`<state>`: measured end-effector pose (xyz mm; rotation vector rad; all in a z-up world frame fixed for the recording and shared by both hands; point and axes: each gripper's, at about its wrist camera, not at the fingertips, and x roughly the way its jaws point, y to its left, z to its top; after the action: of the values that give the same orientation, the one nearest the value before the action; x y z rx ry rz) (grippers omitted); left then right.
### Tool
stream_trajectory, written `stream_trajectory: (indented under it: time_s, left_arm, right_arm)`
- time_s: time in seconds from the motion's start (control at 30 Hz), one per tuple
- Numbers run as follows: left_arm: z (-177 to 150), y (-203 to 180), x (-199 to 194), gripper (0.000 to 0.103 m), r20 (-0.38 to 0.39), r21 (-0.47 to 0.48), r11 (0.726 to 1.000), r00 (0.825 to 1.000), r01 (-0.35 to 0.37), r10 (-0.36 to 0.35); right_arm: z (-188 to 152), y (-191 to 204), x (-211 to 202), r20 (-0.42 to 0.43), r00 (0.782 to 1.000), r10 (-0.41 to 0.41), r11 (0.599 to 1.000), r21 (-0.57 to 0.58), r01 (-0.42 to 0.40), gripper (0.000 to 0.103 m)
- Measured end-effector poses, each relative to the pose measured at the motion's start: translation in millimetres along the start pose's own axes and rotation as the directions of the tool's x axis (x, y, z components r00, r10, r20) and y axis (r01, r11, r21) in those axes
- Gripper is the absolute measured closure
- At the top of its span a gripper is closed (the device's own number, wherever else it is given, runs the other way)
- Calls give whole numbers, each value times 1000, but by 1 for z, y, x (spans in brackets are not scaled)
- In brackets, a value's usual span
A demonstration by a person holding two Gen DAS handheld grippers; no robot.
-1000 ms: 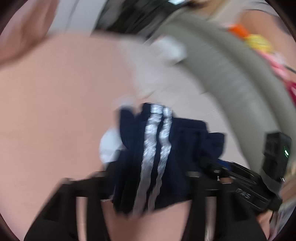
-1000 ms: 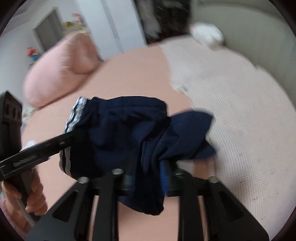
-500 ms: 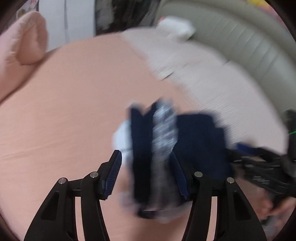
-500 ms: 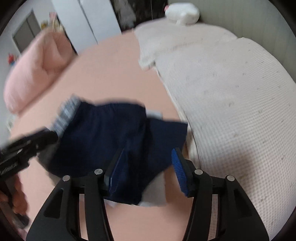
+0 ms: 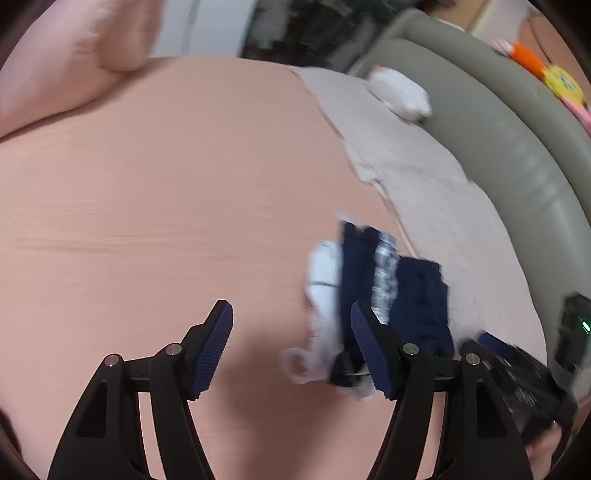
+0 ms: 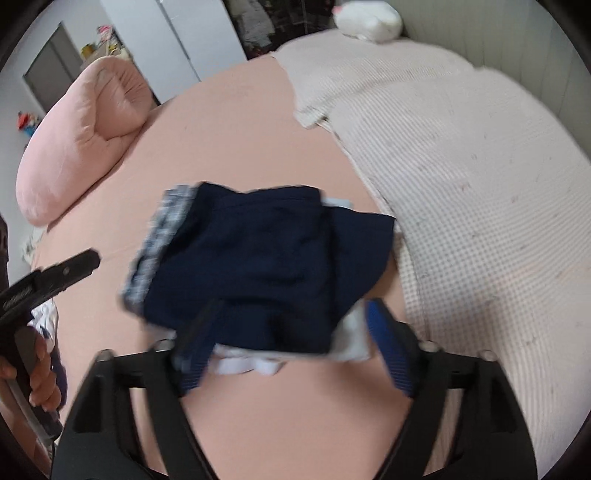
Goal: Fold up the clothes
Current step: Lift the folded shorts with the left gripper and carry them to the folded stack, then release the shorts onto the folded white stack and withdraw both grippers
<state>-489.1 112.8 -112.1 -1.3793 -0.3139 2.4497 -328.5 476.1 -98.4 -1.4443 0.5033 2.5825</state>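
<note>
Both grippers, left [image 5: 291, 341] and right [image 6: 291, 347], have just been opening, releasing my folded navy shorts [image 6: 258, 266]; next, I pull clear.

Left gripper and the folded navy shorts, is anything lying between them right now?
No. In the left wrist view only bare pink sheet lies between the open left gripper and the navy shorts.

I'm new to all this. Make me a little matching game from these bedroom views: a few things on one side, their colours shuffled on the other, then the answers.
Things:
1. folded shorts
2. pillow
3. stuffed toy
4. gripper pads

Colours:
A. white
B. blue
C. navy with a silver stripe
D. pink

Pairs: 1-C, 2-D, 3-A, 4-B
</note>
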Motion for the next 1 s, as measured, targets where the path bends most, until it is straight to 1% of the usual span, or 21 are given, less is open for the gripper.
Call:
stream_trajectory:
  time_s: [0.07,0.1,0.13,0.2,0.27,0.4,0.5,0.57,0.63,0.67,0.77,0.8,0.87,0.9,0.93,0.97,1.0]
  left_arm:
    - [-5,20,-24,34,25,-36,999,1000,-13,14]
    - [-8,26,-33,32,38,-39,999,999,-11,13]
    - [-12,31,-44,31,51,-40,999,999,-11,13]
    - [-21,44,-72,24,86,-16,1000,996,-21,22]
    - [-27,56,-92,22,107,-7,998,992,-67,68]
    - [-37,79,-131,21,147,8,987,977,-159,157]
    - [-50,99,-156,21,152,-22,982,971,-186,187]
    - [-59,104,-168,21,156,-34,979,967,-199,202]
    - [-78,113,-194,21,167,-38,972,958,-230,234]
    - [-92,117,-211,21,187,-26,969,951,-245,245]
    - [-122,125,-245,21,232,-16,959,931,-284,280]
    - [-133,127,-259,21,249,-24,962,930,-272,269]
    - [-155,128,-288,21,283,-32,976,935,-214,214]
    - [-163,125,-297,20,298,-30,977,931,-210,209]
    - [-172,121,-308,20,320,-28,978,925,-209,207]
    - [-186,119,-325,18,356,-30,978,913,-204,201]
    - [-194,117,-334,16,372,-33,979,906,-202,200]
  right_arm:
    - [-4,24,-15,10,1000,-4,1000,-20,5,3]
    - [-8,35,-22,16,1000,-14,1000,-28,14,1]
    - [-11,45,-28,27,999,-26,999,-37,27,1]
    - [-17,64,-40,51,997,-52,997,-56,54,1]
    - [-25,84,-55,66,997,-50,996,-64,55,1]
    - [-47,123,-77,96,994,-58,994,-88,66,1]
    - [-63,156,-81,76,992,-101,987,-122,110,1]
    - [-74,177,-88,82,991,-110,984,-134,120,1]
    - [-87,195,-97,83,992,-93,983,-148,105,1]
    - [-93,203,-102,83,993,-85,983,-155,97,1]
    - [-118,227,-120,96,994,-52,981,-183,69,1]
    - [-128,233,-127,100,993,-55,979,-190,73,1]
    - [-150,244,-141,107,992,-63,976,-203,84,1]
    - [-160,248,-148,112,991,-69,973,-213,91,1]
    - [-174,254,-158,123,990,-67,967,-236,95,1]
    - [-184,258,-164,133,989,-68,961,-258,101,1]
    - [-193,262,-171,142,987,-77,954,-276,114,1]
